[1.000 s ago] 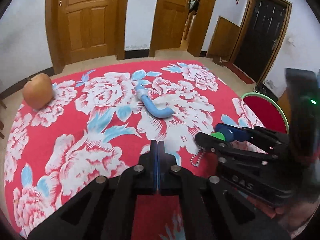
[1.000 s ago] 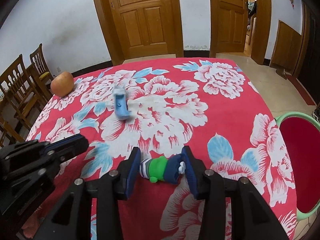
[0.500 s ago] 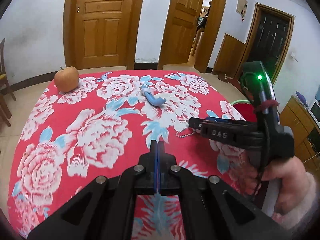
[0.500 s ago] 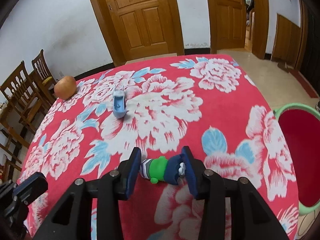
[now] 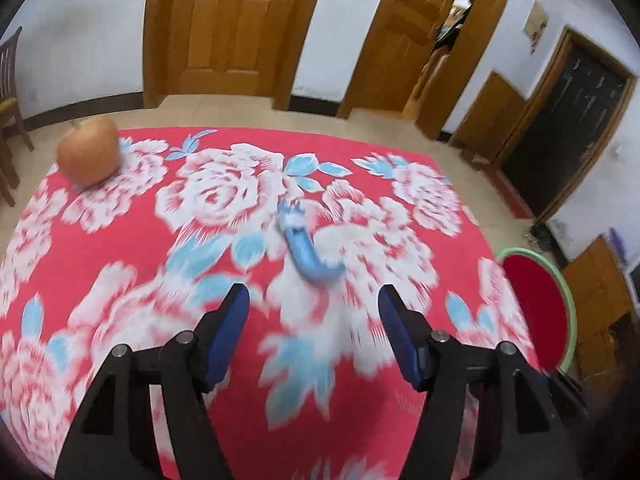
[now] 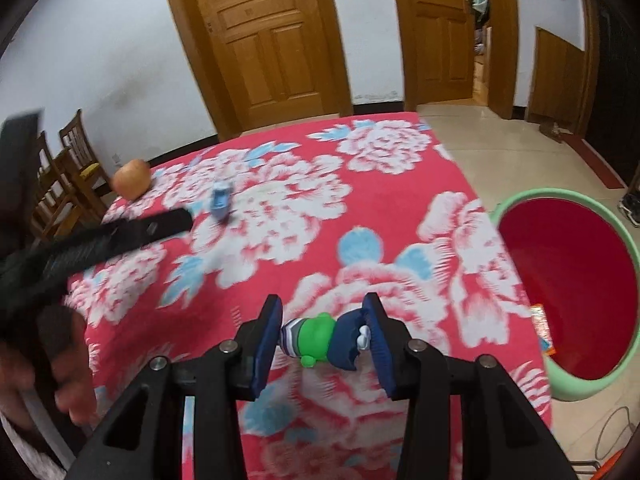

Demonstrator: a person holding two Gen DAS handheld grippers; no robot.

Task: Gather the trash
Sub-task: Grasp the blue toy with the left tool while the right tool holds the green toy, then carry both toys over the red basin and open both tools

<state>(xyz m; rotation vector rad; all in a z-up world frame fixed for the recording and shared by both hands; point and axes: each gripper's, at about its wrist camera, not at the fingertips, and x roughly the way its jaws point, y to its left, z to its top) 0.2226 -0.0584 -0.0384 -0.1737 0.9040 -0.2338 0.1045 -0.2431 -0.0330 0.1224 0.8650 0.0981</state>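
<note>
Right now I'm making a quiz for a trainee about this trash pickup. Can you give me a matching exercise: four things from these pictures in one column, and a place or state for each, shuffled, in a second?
Things:
1. green toy
2. blue piece
3. apple
4. bin

Places or states:
A. at a far corner of the cloth
B. clamped in the right tongs
C. on the floor beside the table
D. lying loose on the cloth ahead of the open left tongs

Pairs: 1-B, 2-D, 3-A, 4-C
</note>
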